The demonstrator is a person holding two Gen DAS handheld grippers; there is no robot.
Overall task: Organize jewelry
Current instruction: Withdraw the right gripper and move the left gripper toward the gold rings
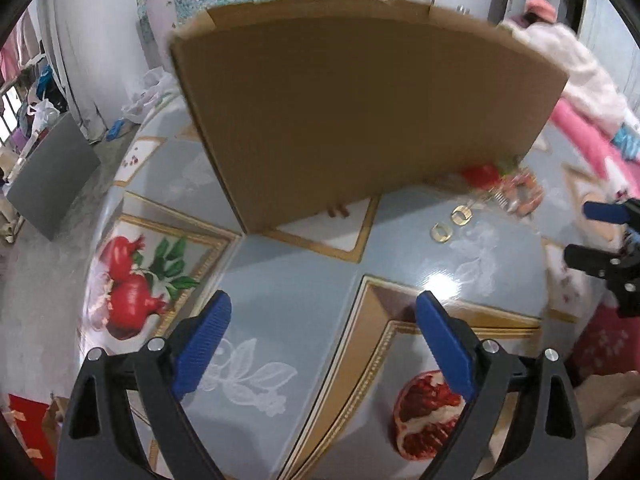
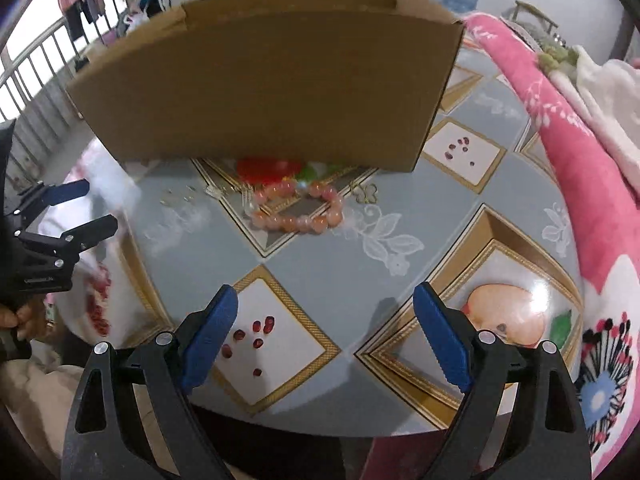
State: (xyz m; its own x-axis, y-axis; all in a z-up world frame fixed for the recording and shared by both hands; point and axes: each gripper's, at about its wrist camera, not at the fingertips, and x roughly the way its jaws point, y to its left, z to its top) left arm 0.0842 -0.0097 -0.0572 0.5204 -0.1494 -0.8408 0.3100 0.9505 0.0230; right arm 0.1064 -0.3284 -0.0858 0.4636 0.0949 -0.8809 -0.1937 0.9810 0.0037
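Two tools: left tool (image 1: pixel 324 344) and right tool (image 2: pixel 326 338), each with black arms and blue ribbed pads, both above the tabletop (image 2: pixel 328 252).
Left tool state: jaws spread wide, nothing between the pads; only the printed cloth shows in the gap.
Right tool state: jaws spread wide, nothing between them.
Cross views: the right tool shows at the right edge of the left wrist view, the left tool at the left edge of the right wrist view, there with a hand (image 2: pixel 24 320) behind it.
Tabletop: glossy grey-blue cloth with gold-framed panels, white leaf prints and pomegranate pictures.
Cardboard box (image 2: pixel 272 84): plain brown, standing on the far part of the tabletop, its near wall facing both cameras.
Writing: no brand or label readable on the box; a small pale mark on the left tool's body in the right wrist view is too small to read.
Bead bracelet (image 2: pixel 298 210): ring of pink-orange beads, lying flat on the tabletop just in front of the box.
Gold rings (image 1: pixel 450 224): two small pieces side by side, on the tabletop near the bracelet.
Other jewelry: small gold openwork piece (image 2: pixel 366 194) just right of the bracelet; a blurred scatter of fine bits to its left, kind unclear.
Pink blanket (image 2: pixel 580 152): along the right edge of the tabletop.
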